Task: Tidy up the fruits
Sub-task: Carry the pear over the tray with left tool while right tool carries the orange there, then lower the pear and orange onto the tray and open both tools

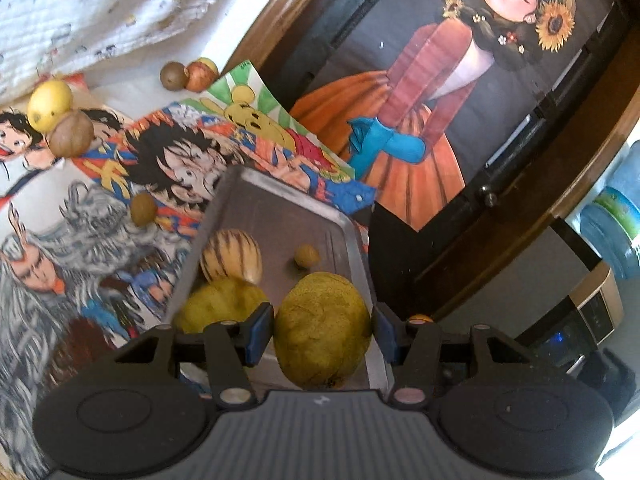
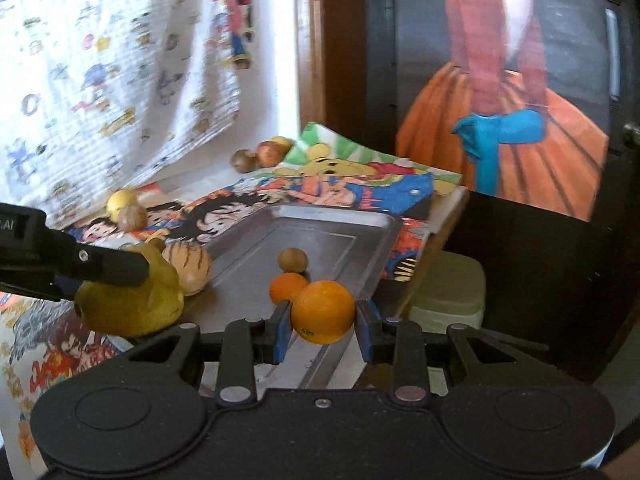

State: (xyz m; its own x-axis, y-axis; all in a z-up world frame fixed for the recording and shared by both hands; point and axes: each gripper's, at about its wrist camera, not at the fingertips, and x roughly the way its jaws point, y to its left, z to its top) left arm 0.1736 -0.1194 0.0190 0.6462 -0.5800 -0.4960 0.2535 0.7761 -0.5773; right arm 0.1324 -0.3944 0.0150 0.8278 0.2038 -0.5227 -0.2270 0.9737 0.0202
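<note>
My left gripper [image 1: 322, 332] is shut on a lumpy yellow-green fruit [image 1: 322, 328] above the near end of a metal tray [image 1: 276, 212]. In the tray lie a striped melon [image 1: 231, 255], a small brown fruit [image 1: 307, 257] and a second yellow-green fruit [image 1: 222, 304]. My right gripper [image 2: 324, 330] is shut on an orange [image 2: 323, 311] over the tray's near right corner [image 2: 372, 276]. A smaller orange [image 2: 287, 287] and the small brown fruit [image 2: 293, 260] sit just beyond it. In the right wrist view, a left gripper finger [image 2: 112, 266] crosses the yellow-green fruit [image 2: 132, 304].
Loose fruit lies on the cartoon posters: a yellow one [image 1: 50, 105], a brown one [image 1: 71, 134], a small greenish one [image 1: 143, 209], and a brown one [image 1: 173, 75] beside a red apple [image 1: 201, 74]. A dark cabinet with a painting [image 1: 440, 120] stands past the table's right edge.
</note>
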